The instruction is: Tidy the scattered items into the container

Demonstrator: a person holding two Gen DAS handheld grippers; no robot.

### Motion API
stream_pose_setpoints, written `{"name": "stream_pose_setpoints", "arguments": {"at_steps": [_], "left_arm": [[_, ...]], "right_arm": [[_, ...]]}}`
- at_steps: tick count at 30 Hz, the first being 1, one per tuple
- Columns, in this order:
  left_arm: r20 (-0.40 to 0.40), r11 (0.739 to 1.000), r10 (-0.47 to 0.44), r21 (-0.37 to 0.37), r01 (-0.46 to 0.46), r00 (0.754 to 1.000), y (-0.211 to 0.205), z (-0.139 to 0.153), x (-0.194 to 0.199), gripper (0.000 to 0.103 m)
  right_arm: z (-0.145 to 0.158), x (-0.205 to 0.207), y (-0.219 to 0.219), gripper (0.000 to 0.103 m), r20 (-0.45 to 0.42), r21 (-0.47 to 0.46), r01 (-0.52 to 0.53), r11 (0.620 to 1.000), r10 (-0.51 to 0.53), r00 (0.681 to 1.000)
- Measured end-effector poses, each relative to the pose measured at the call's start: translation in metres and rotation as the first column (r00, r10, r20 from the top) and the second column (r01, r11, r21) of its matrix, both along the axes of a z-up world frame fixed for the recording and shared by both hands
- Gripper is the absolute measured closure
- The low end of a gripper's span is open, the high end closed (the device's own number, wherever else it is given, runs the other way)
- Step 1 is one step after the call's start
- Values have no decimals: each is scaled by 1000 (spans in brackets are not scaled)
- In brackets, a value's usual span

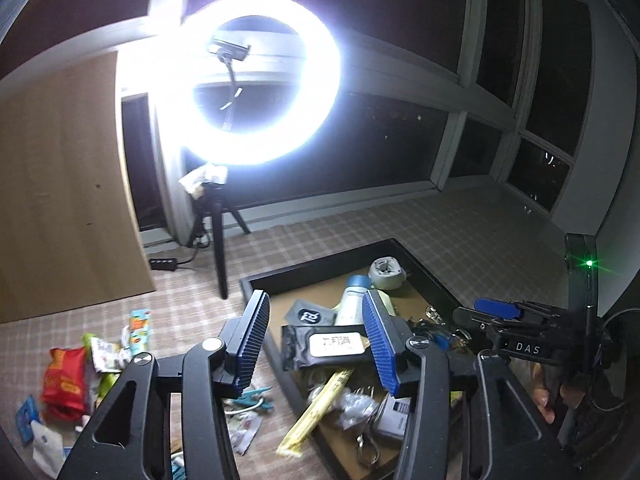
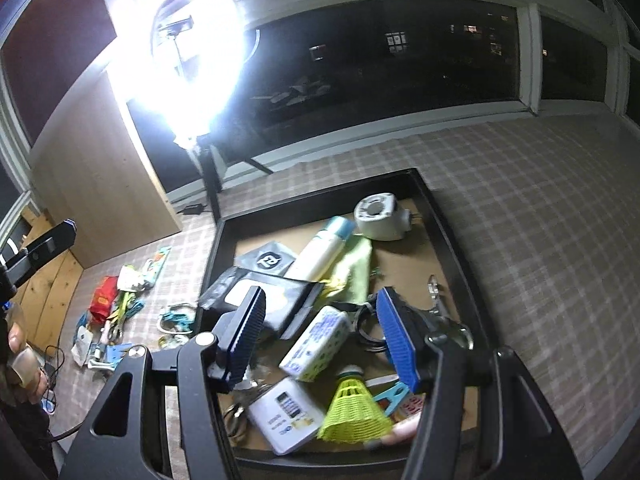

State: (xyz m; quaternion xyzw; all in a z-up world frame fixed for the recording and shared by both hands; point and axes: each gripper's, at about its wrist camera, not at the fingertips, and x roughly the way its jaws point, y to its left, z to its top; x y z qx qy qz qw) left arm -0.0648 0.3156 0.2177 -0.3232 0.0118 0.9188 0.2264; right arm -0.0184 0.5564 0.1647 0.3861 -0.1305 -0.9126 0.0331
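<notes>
holding one shuttlecock (image 2: 354, 412), one tray (image 2: 452, 224).

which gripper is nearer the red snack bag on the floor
Left. The left gripper hangs at the tray's left edge beside the red snack bag; the right gripper is over the tray.

"DAS" in pale capitals on the black body of the right gripper (image 1: 498, 309), at the right edge of the left wrist view. Three pale characters, seemingly Chinese, too soft to make out, on the label of a black wipes pack (image 1: 326, 346) inside the black tray (image 1: 304, 268). A round white logo on a dark sachet (image 1: 310, 314) beside it. Print on the remaining packets and boxes too small or blurred to make out.
</notes>
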Motion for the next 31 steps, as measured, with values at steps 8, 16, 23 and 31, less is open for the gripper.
{"name": "stream_pose_setpoints", "arguments": {"at_steps": [8,16,23,31], "left_arm": [[-17,998,63,-16,-64,998,-55,7,20,44],[-7,973,219,-69,-219,976,-130,2,36,26],[38,939,334,-93,-330,942,-201,-15,58,26],[52,888,454,-102,-448,889,-263,-24,79,26]], "right_arm": [[7,1,-46,46,-17,-9,-55,998,55,998],[8,0,-108,42,-23,-28,-119,992,119,993],[4,5,-168,41,-11,-38,-180,983,180,984],[-9,10,-224,41,31,-41,-245,969,247,969]]}}
